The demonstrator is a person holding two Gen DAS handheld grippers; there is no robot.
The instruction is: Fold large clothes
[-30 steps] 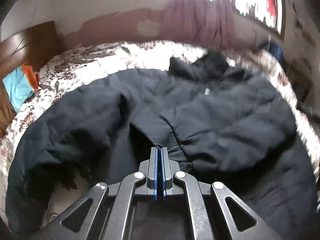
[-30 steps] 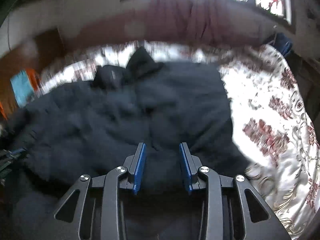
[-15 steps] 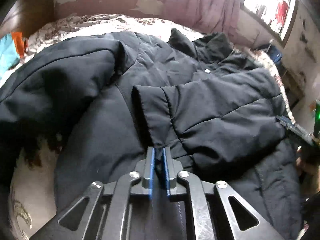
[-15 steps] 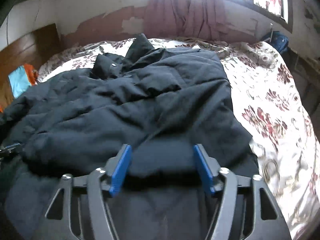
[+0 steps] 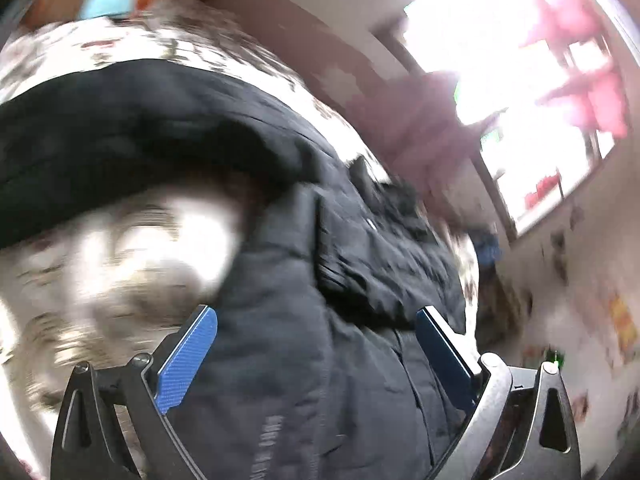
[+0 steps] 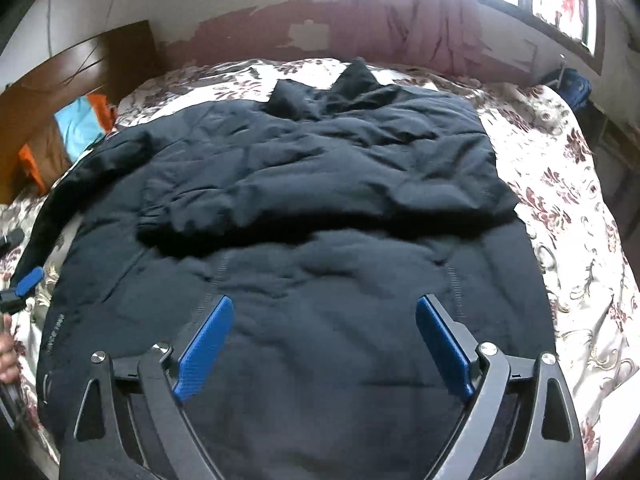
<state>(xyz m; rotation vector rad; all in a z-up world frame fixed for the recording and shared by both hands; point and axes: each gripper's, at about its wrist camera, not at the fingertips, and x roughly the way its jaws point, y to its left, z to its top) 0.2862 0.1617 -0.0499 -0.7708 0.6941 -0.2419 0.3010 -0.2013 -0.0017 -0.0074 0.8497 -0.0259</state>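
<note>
A large black padded jacket (image 6: 320, 184) lies spread on a floral bedspread (image 6: 568, 216), collar toward the far wall. One sleeve is folded across its chest (image 6: 304, 200). My right gripper (image 6: 322, 320) is open and empty, hovering over the jacket's lower part. My left gripper (image 5: 316, 332) is open and empty above the jacket's left side (image 5: 296, 360); that view is blurred and tilted. The left gripper's blue pad also shows at the far left of the right wrist view (image 6: 28, 280).
A wooden headboard (image 6: 80, 64) with turquoise and orange cloth (image 6: 80, 124) stands at the left. Pink curtains (image 6: 404, 20) hang under bright windows on the far wall. A blue bag (image 6: 576, 86) sits past the bed's right side.
My left gripper has let go of the sleeve cuff, opened wide and swung to the left. My right gripper has opened wider and pulled back slightly.
</note>
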